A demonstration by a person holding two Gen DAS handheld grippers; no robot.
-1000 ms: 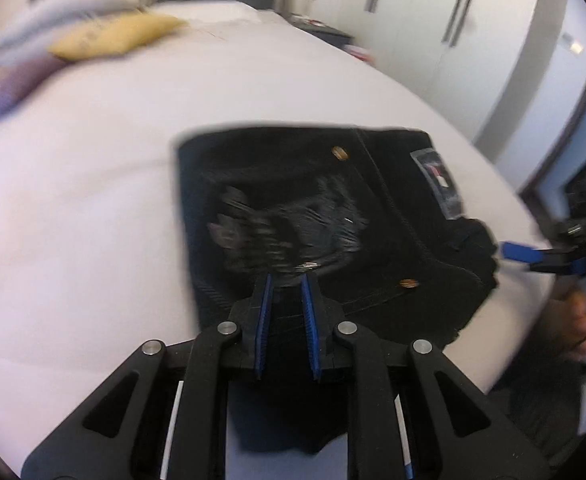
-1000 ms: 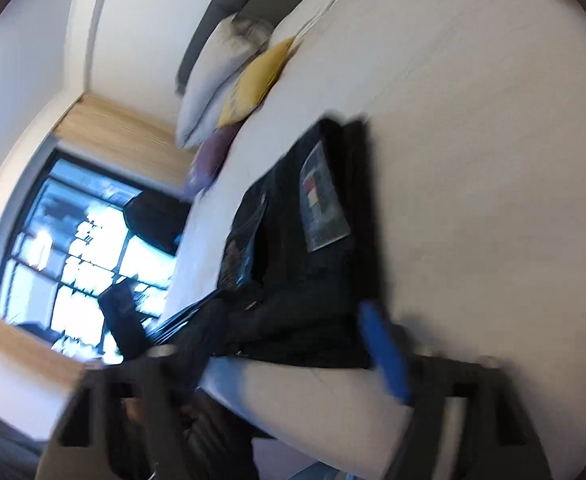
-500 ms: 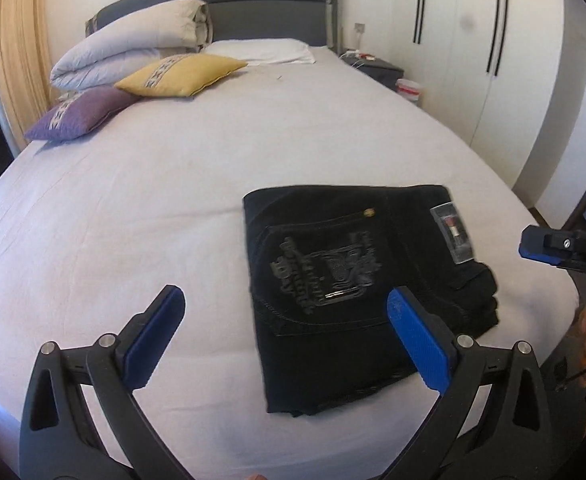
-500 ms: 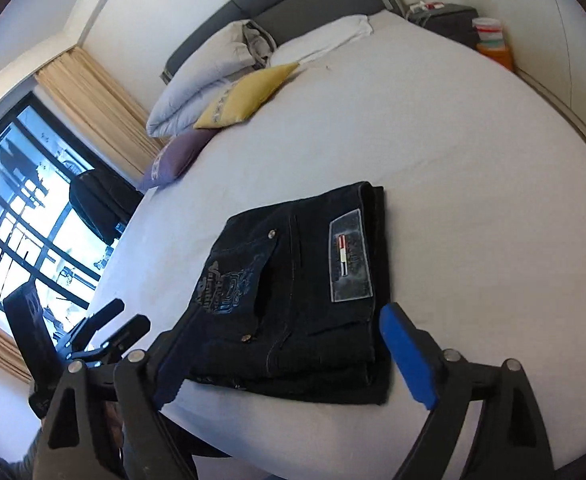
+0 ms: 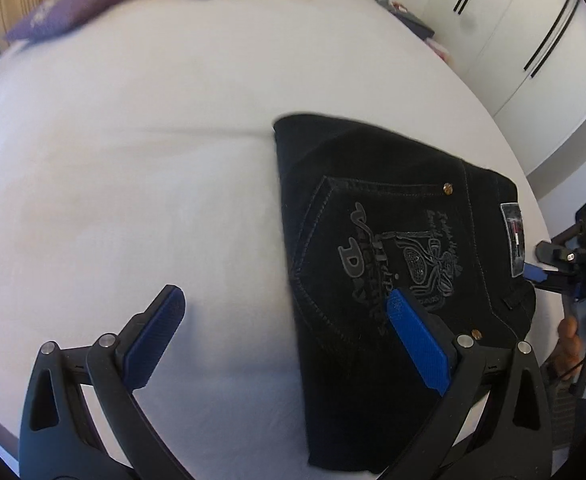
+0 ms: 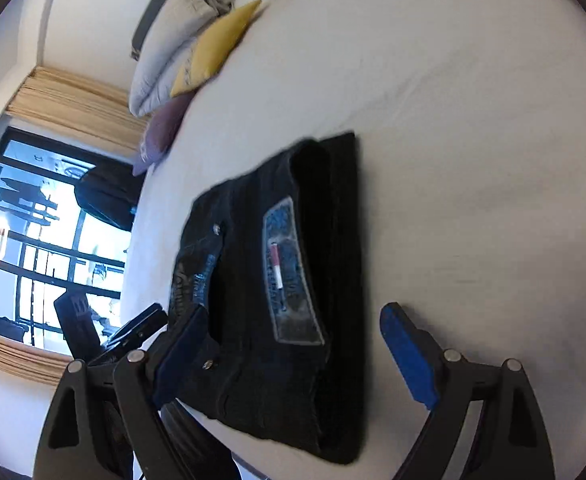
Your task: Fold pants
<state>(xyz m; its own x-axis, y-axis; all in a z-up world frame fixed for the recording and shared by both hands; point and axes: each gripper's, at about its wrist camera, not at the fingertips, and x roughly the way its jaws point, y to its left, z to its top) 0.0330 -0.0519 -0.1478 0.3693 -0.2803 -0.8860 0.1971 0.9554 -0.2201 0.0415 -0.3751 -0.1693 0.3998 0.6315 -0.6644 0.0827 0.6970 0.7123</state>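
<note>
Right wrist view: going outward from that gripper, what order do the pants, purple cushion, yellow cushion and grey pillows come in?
From the right gripper:
1. Pants, just ahead, between its open fingers.
2. Purple cushion, up the bed on the left.
3. Yellow cushion, beyond it.
4. Grey pillows, beside the yellow cushion; too close to call.

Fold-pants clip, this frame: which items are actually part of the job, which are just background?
Job:
- folded black jeans, on the white bed
- left gripper, open
- right gripper, open

Background:
- yellow cushion
- purple cushion
- grey pillows
- wardrobe doors
- window
</note>
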